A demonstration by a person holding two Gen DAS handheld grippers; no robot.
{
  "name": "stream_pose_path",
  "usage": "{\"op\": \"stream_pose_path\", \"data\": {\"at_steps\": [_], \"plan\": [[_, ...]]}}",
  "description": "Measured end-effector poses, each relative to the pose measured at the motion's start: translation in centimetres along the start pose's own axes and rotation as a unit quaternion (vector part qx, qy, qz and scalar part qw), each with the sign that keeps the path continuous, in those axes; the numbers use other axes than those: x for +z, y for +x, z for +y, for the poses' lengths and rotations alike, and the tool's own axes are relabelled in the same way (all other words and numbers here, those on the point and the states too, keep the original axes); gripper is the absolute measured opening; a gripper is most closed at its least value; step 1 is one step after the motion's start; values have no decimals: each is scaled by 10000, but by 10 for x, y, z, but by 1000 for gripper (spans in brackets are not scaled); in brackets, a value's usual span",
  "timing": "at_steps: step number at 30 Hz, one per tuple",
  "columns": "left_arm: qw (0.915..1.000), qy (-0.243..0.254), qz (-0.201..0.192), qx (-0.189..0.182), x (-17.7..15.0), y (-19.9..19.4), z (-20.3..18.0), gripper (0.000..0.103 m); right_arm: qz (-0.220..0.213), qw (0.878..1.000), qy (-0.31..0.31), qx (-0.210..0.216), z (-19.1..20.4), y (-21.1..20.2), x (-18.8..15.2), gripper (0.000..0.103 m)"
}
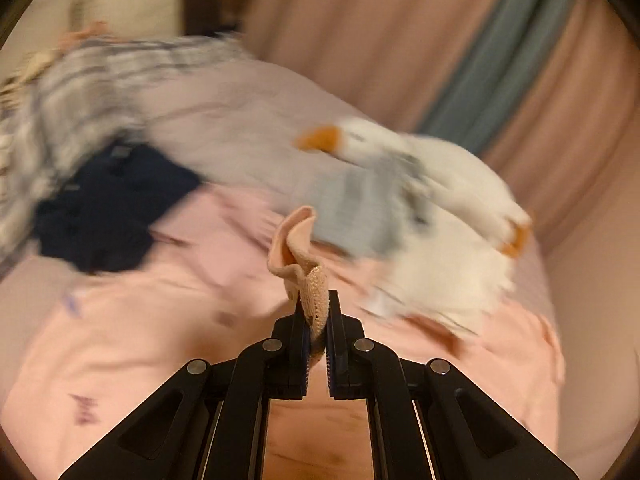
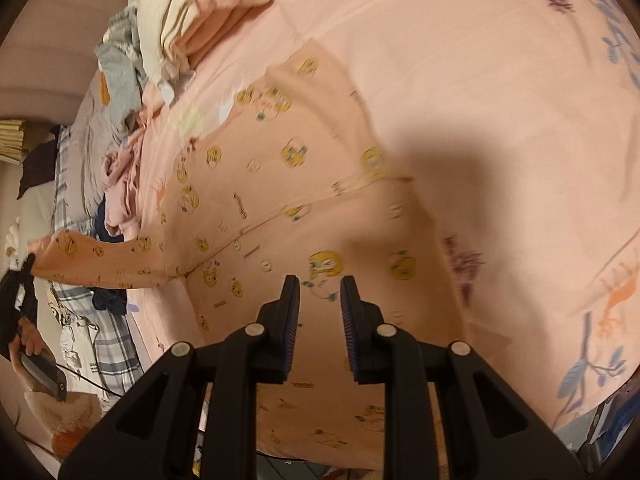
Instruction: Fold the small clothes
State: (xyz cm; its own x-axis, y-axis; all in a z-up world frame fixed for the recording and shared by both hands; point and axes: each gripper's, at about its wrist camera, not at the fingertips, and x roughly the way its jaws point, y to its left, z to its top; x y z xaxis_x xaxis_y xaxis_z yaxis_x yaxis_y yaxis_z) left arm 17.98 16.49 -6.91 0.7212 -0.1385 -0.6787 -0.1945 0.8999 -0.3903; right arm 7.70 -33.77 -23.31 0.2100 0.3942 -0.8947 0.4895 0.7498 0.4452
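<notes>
Ribbed cuff shows only between left fingers, close up.

Print on peach garment too blurred to read.

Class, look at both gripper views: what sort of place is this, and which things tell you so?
Most likely a bedroom at home. The work goes on over a pink printed bedsheet, loose clothes are heaped at its edge, and a white plush toy lies on the bed.
</notes>
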Motion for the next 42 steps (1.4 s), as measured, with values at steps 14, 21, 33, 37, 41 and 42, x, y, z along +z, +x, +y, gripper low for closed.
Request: {"op": "stream_pose_path", "data": {"at_steps": [14,21,33,37,41,42], "plan": [[9295,1815,3159,-578,-202,165,-191,5,-145,9975,685,88,-87,-38,-10,23],[9604,822,2663,84,-172,112,-92,54,-242,9990,270,259,-61,-34,15,41],[9342,-165,3254,1455,-200,124,83,54,476,9943,-269,914,28,102,112,39],[9381,43,3132,1476,-196,132,79,53,241,9973,-74,684,29,115,116,3],[9371,319,3053,1663,-184,144,72,52,-529,9955,-388,691,36,56,119,3],[9369,311,3044,1692,-182,147,72,52,-623,9952,-447,606,37,45,120,3]]}}
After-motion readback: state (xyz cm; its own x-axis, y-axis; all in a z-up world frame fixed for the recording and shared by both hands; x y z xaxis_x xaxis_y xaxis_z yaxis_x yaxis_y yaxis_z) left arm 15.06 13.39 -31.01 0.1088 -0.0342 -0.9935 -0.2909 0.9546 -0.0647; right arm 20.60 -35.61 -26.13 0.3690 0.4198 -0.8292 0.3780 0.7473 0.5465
